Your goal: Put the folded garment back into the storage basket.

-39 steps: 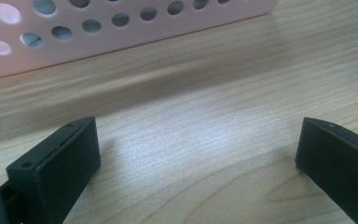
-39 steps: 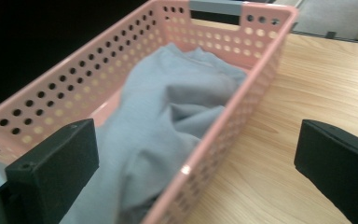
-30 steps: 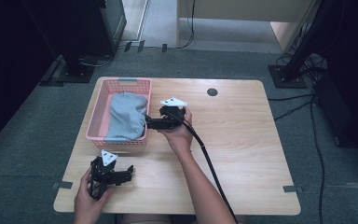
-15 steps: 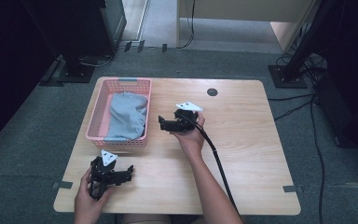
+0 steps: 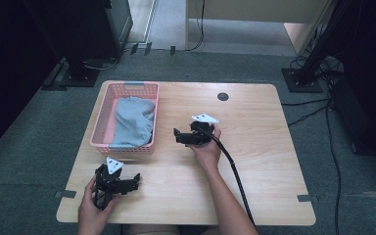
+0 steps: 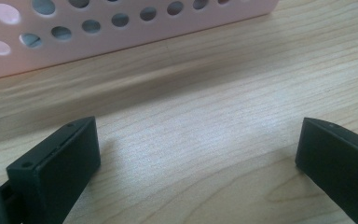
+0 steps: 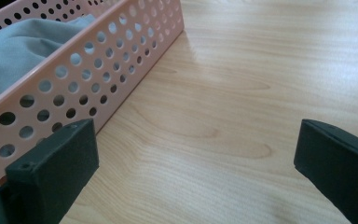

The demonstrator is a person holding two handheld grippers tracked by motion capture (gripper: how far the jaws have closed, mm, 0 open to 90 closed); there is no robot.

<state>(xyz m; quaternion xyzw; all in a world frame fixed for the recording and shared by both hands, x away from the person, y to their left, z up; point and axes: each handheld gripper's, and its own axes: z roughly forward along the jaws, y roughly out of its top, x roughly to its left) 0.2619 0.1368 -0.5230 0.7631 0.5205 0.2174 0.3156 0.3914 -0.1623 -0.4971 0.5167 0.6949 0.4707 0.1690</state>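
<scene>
Here, pale wooden table (image 5: pixel 264 161) — grey carpet floor (image 5: pixel 29 161), dark surroundings

Crumpled grey cloth (image 5: pixel 134 122) in pink basket (image 5: pixel 101 125)

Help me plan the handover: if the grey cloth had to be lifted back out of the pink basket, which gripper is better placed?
Right, probably. The right gripper is open beside the basket level with the cloth; the left gripper sits below the basket's near wall.

Wooden table (image 5: pixel 269 161) at frame centre, dark round grommet (image 5: pixel 223 96) near its far edge. Grey carpet (image 5: pixel 24 156) around. Black stand base (image 5: pixel 301 80) upper right; cables (image 5: pixel 333 147) trailing down right side.
</scene>
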